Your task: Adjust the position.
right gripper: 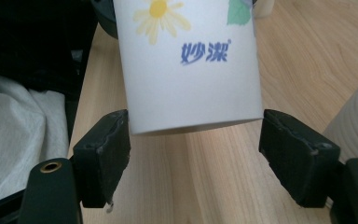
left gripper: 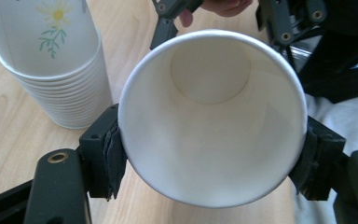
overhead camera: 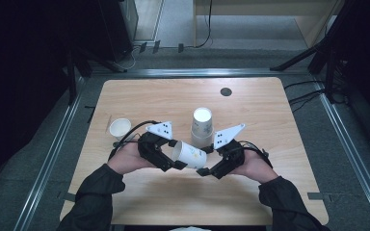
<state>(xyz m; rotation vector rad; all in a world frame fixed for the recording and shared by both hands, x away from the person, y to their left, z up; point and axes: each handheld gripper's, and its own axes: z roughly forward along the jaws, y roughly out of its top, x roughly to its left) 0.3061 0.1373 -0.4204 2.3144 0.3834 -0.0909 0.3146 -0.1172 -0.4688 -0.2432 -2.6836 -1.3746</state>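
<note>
A white paper cup [overhead camera: 189, 154] with a daisy print lies on its side in the air between my two grippers, just above the table. My left gripper [overhead camera: 175, 155] is shut on its rim. In the left gripper view the pads [left gripper: 114, 149] press both sides of the cup's open mouth [left gripper: 209, 116], which faces the camera. My right gripper [overhead camera: 204, 161] stands open around the base. In the right gripper view the cup's bottom end [right gripper: 191, 84] sits between the pads [right gripper: 293, 149], with a slim gap on the right side.
A tall stack of matching cups [overhead camera: 202, 126] stands upside down just behind the grippers, close to the held cup [left gripper: 56, 70]. A single cup [overhead camera: 119, 127] stands upright at the left. The wooden table [overhead camera: 250, 106] has a dark round grommet [overhead camera: 226, 91] near its far edge.
</note>
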